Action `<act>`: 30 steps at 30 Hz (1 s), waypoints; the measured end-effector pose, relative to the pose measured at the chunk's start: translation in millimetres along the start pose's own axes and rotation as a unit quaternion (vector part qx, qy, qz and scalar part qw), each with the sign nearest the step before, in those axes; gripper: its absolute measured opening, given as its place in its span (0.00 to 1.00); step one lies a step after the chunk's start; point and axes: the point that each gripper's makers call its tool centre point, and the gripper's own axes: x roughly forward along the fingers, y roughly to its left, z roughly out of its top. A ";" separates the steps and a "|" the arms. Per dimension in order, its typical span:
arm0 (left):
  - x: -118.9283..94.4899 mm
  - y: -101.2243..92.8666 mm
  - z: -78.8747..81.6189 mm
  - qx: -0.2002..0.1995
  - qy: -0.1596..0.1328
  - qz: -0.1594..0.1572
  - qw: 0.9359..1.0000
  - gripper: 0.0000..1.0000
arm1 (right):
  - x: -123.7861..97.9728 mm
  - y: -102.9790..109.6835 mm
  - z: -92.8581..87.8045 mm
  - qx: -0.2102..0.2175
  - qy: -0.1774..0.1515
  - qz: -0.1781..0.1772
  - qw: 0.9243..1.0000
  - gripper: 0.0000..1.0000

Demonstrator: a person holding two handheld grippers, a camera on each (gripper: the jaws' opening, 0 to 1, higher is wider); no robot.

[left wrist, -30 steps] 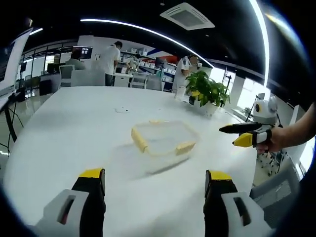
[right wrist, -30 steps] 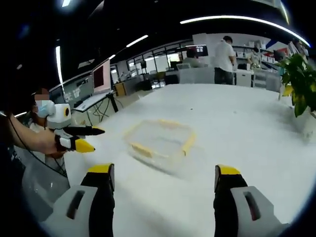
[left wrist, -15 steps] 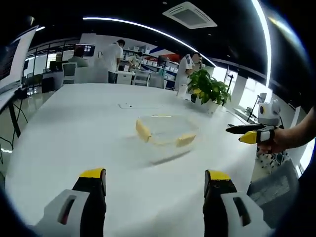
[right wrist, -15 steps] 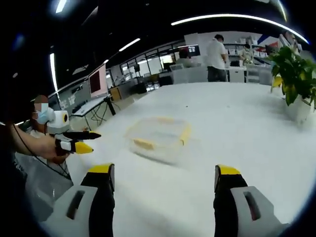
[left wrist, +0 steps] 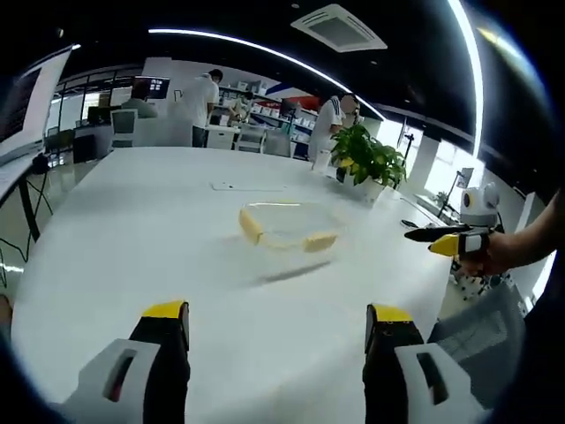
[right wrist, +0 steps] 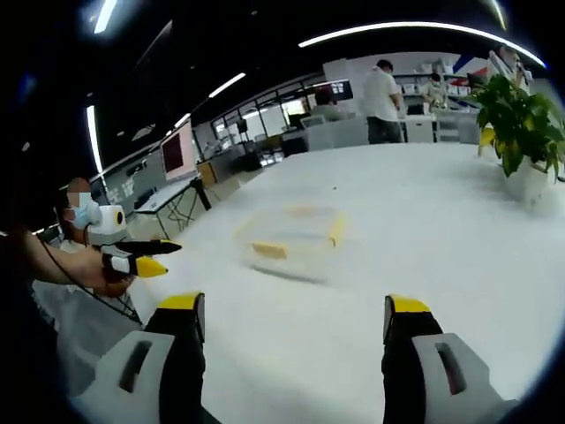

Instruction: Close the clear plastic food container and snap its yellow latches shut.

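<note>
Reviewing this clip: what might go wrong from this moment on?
Both grippers, left gripper and right gripper, hang open, well short of the clear container, so a misjudged approach may shove it across the smooth white table. Its yellow latches look small and blurred, so jaws could slip off them.

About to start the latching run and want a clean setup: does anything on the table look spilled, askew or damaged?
Nothing stands out. The clear container sits flat on the white table with yellow latches at its sides; no spill shows. Both grippers, left and right, are open and well short of it.
</note>
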 end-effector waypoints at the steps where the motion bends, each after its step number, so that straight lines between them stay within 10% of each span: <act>1: -1.2 -0.4 0.4 0.000 0.000 0.000 1.000 0.79 | -1.5 1.3 -0.7 0.003 -0.001 0.001 1.000 0.81; 30: -29.8 -2.8 -18.3 0.003 0.004 0.006 1.000 0.76 | -11.2 29.1 -10.4 -0.015 -0.024 0.014 0.999 0.80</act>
